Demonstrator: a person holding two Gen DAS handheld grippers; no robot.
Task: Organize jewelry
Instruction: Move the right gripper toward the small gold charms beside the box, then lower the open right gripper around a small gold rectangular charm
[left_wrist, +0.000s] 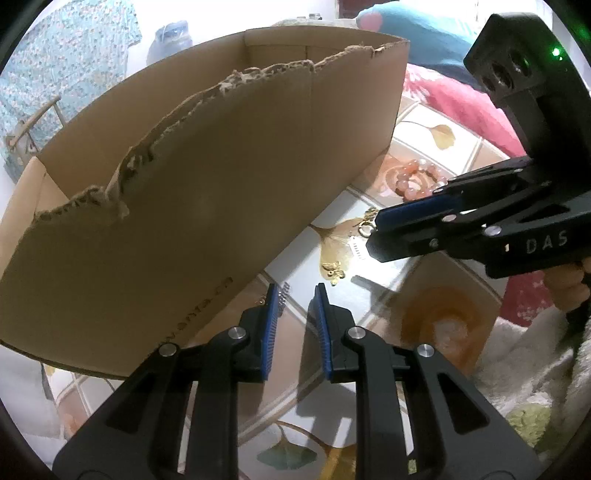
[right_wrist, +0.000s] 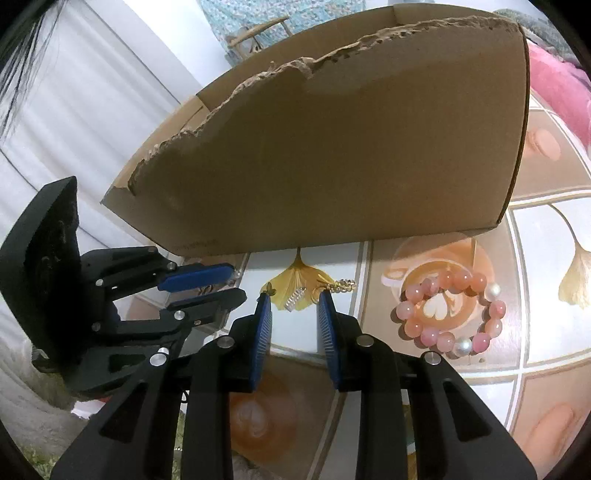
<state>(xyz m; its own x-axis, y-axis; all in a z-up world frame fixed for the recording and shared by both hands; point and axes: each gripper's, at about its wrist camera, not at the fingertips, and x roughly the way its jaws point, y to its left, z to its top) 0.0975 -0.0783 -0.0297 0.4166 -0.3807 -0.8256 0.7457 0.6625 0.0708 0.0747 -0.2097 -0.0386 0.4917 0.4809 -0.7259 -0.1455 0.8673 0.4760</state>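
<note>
A pink bead bracelet (right_wrist: 450, 314) with a few pearl beads lies on the patterned tablecloth (right_wrist: 535, 240), right of my right gripper (right_wrist: 294, 299). That gripper stands narrowly open over a small silver spring piece (right_wrist: 294, 298); a gold ring (right_wrist: 317, 293) and gold chain (right_wrist: 343, 285) lie at its right fingertip. In the left wrist view my left gripper (left_wrist: 297, 291) is narrowly open with nothing between its pads, a silver spring piece (left_wrist: 283, 295) by its left fingertip and a gold charm (left_wrist: 334, 271) just ahead. The right gripper (left_wrist: 371, 238) reaches in beside a gold ring (left_wrist: 365, 227) and the bracelet (left_wrist: 417, 181).
A big cardboard box (left_wrist: 207, 177) with a torn rim stands right behind the jewelry (right_wrist: 332, 166). A pink cloth (left_wrist: 461, 107) lies at the far right and white fleece (left_wrist: 524, 362) at the near right. A hand (left_wrist: 565, 288) holds the right gripper.
</note>
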